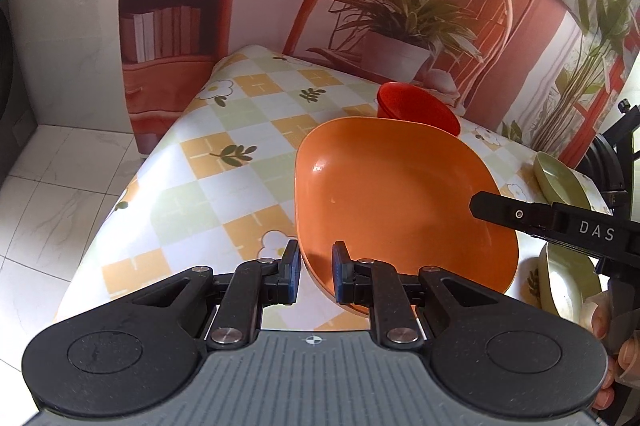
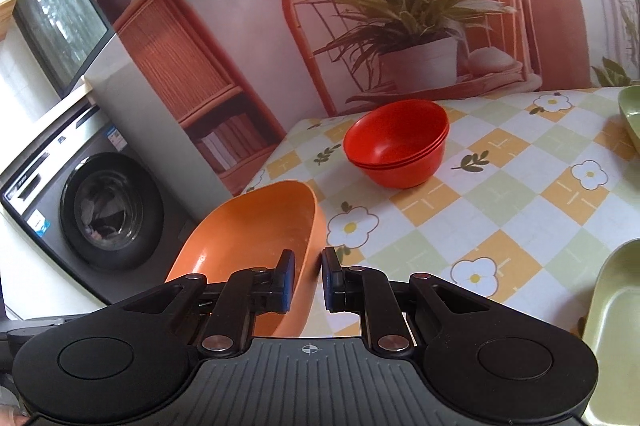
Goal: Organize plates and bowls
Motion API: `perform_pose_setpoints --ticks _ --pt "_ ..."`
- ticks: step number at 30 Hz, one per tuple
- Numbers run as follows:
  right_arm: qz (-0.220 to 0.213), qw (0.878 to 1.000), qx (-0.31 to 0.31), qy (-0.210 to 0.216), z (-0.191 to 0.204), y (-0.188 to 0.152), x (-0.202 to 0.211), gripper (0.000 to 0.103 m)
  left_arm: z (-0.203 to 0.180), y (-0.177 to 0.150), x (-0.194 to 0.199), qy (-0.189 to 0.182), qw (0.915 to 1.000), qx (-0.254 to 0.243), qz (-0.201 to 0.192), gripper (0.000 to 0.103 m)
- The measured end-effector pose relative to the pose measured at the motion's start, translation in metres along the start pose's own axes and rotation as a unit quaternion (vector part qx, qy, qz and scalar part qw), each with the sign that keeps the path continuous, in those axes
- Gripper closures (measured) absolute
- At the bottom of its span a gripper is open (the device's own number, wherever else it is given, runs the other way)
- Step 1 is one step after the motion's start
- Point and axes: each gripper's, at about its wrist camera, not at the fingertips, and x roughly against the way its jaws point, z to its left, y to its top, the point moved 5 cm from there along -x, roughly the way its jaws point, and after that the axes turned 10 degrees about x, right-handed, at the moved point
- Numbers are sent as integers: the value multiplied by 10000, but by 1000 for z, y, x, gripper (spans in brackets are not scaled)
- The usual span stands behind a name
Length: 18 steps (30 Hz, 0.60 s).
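Note:
An orange plate (image 1: 400,193) hangs tilted above the checked table (image 1: 224,161). Its near rim sits between the blue pads of my left gripper (image 1: 316,272), which is shut on it. In the right wrist view the same orange plate (image 2: 248,226) juts past the table's left edge, and my right gripper (image 2: 308,276) is shut on its rim, one pad inside and one outside. That gripper's black finger (image 1: 492,209) reaches over the plate's right side. A stack of red bowls (image 2: 396,149) stands upright further back, partly hidden behind the plate as red bowls (image 1: 416,105) in the left wrist view.
Green dishes lie at the table's right: one near (image 2: 616,322), one further back (image 2: 632,113). A washing machine (image 2: 108,209) stands on the floor left of the table (image 2: 500,193). A printed backdrop lines the far edge. A hand (image 1: 612,358) shows at the right.

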Motion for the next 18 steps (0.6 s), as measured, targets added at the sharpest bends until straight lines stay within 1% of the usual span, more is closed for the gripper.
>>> perform_pose_setpoints --ticks 10,18 --pt "-292 9983 -463 -186 -39 3 19 88 -46 2 -8 -108 9994 -331 35 85" --pt "-556 9946 -807 -337 -75 5 42 88 -81 0 -18 -275 9976 -627 127 85"
